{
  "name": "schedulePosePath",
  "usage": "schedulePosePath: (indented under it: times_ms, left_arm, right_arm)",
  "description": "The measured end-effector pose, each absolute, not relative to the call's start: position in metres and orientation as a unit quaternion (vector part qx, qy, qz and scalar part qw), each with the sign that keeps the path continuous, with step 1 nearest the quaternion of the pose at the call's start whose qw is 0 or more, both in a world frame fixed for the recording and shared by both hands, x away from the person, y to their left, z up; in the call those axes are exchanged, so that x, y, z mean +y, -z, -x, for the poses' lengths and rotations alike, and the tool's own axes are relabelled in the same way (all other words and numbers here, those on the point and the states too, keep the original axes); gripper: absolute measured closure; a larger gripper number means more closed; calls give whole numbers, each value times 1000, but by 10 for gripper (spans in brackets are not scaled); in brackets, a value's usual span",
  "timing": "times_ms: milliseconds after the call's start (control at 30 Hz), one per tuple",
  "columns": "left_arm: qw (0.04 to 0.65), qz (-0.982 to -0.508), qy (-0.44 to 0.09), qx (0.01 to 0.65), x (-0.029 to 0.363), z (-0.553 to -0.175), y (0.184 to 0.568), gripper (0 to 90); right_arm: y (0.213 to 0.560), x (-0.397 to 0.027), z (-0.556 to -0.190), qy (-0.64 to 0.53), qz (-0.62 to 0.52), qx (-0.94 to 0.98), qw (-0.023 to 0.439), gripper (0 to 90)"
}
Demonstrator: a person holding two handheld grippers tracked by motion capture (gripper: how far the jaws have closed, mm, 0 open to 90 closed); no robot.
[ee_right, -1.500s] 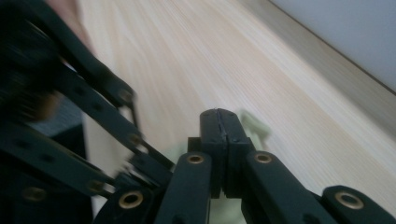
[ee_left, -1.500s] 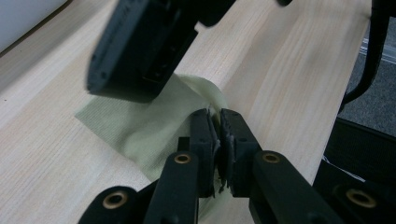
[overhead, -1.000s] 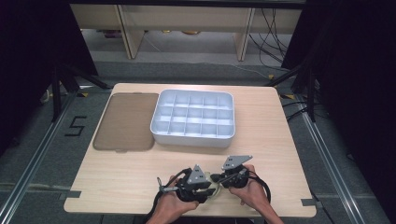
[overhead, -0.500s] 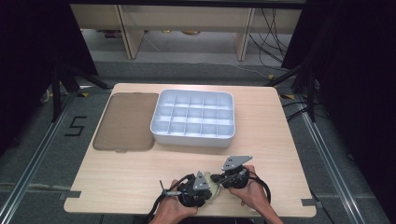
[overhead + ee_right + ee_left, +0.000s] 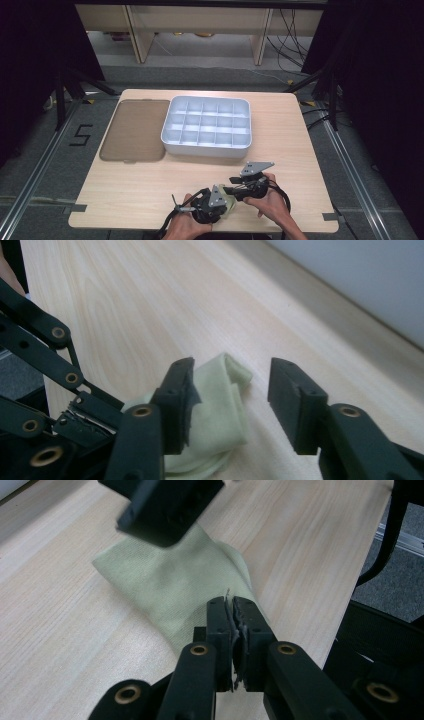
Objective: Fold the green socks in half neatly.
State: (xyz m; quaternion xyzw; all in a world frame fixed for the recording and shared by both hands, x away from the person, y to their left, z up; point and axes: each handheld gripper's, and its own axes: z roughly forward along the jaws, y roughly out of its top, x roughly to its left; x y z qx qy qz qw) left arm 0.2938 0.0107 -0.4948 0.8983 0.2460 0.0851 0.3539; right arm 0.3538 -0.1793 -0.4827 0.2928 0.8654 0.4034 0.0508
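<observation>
Pinching the pale green folded cloth (image 5: 185,587) w/ your left gripper (image 5: 232,611); right gripper (image 5: 230,390) has just been opening, cloth between its jaws, unpressed. Folding or stowing in the far white compartment tray (image 5: 207,145) remains.

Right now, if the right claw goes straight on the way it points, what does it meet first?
Probably the cloth: it lies on the table just ahead of the right claw, partly between its open jaws, which have just been opening.
</observation>
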Motion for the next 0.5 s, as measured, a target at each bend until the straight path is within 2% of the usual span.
schedulePosePath:
  times_ms: [200,433,500]
  left_arm:
    - [354,-899,-83,245,11,-294,495,852]
    - [353,-898,-92,245,11,-293,495,847]
    - [354,-898,-84,249,11,-292,495,843]
  right_arm:
    - [494,-174,-358,-381,-309,872,13,479]
    - [505,-173,-364,-371,-324,870,-30,478]
    - [505,-172,-364,-368,-323,872,-27,504]
